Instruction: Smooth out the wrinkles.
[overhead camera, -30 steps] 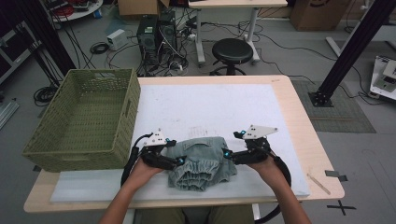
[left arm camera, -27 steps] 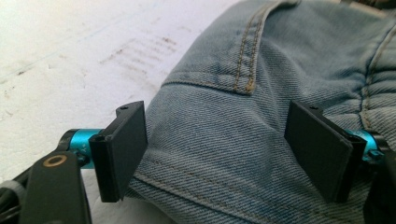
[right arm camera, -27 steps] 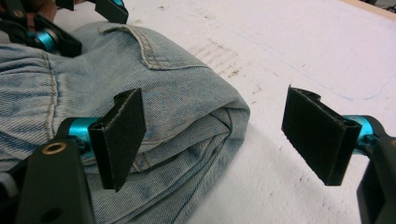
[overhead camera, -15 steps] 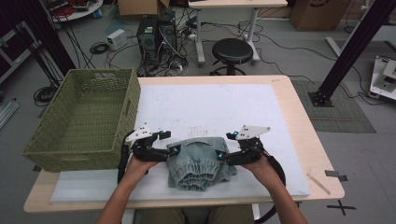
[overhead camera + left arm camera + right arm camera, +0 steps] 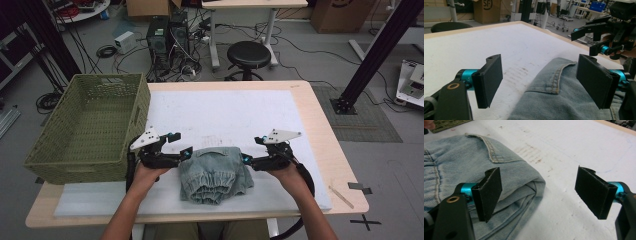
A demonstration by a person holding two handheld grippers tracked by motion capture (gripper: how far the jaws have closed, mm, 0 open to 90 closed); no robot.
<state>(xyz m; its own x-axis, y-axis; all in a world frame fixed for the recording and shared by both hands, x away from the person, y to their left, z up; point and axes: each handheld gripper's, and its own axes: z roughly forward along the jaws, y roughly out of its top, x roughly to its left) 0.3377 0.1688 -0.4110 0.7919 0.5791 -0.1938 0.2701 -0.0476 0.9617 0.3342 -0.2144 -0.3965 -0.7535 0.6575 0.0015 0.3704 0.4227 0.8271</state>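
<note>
You have the denim garment [image 5: 216, 172] already folded into a compact bundle near your edge of the tabletop [image 5: 310, 125], lying on the white mat [image 5: 235, 112] between your two hands — so the folding itself looks mostly done, judging by the layered edges that show in the right gripper view and the gathered elastic hem facing you in the high view. Your left tool [image 5: 183, 153] sits just beside the bundle's left upper corner, and your right tool [image 5: 246, 159] just beside its right upper corner. Both are spread: in the left gripper view the two black jaws stand wide apart with the denim's stitched seam [image 5: 556, 80] lying between and beneath them, and in the right gripper view the jaws are likewise wide, one over the folded edge [image 5: 529, 187], the other over bare mat. Neither tool pinches any cloth at this moment. What appears to be left is either one more fold or a tidy-up of the shape, then a grip on both sides and a carry to the green woven basket [image 5: 87, 125], which stands at the left of the tabletop and looks empty as far as its inside shows. To lift the bundle you'll need to catch all the layers, or it may fall open.
</note>
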